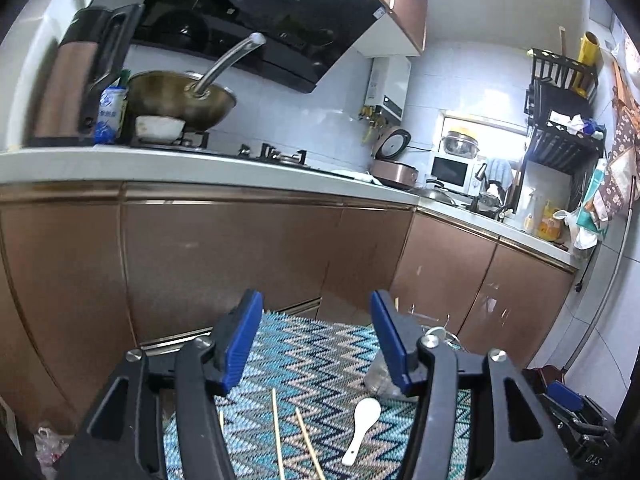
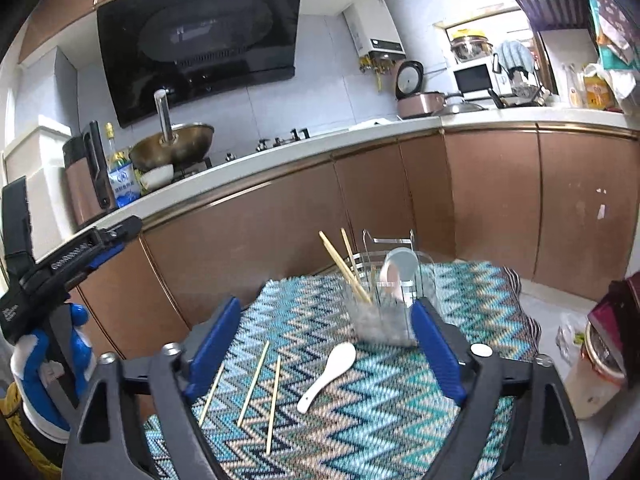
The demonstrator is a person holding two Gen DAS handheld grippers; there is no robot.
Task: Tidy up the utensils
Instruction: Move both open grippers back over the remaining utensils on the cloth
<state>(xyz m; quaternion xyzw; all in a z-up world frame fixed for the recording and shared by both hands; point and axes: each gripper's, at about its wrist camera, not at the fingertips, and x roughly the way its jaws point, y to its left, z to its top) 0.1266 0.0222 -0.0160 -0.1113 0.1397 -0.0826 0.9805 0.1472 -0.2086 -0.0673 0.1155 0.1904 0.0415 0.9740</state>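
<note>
A white ceramic spoon (image 2: 328,376) lies on the zigzag-patterned cloth (image 2: 380,420); it also shows in the left wrist view (image 1: 362,430). Three loose wooden chopsticks (image 2: 253,389) lie left of it. A clear utensil holder (image 2: 384,316) at the far side holds chopsticks (image 2: 344,268) and a spoon (image 2: 394,272). My right gripper (image 2: 324,340) is open and empty above the cloth. My left gripper (image 1: 316,340) is open and empty, raised above the chopsticks (image 1: 277,434); it also shows at the left of the right wrist view (image 2: 72,256).
Brown kitchen cabinets (image 1: 224,256) stand just behind the cloth-covered surface. A wok (image 1: 184,98), a kettle (image 1: 76,80) and a rice cooker (image 2: 420,100) sit on the counter above. A bin with a bag (image 2: 596,372) stands at the right on the floor.
</note>
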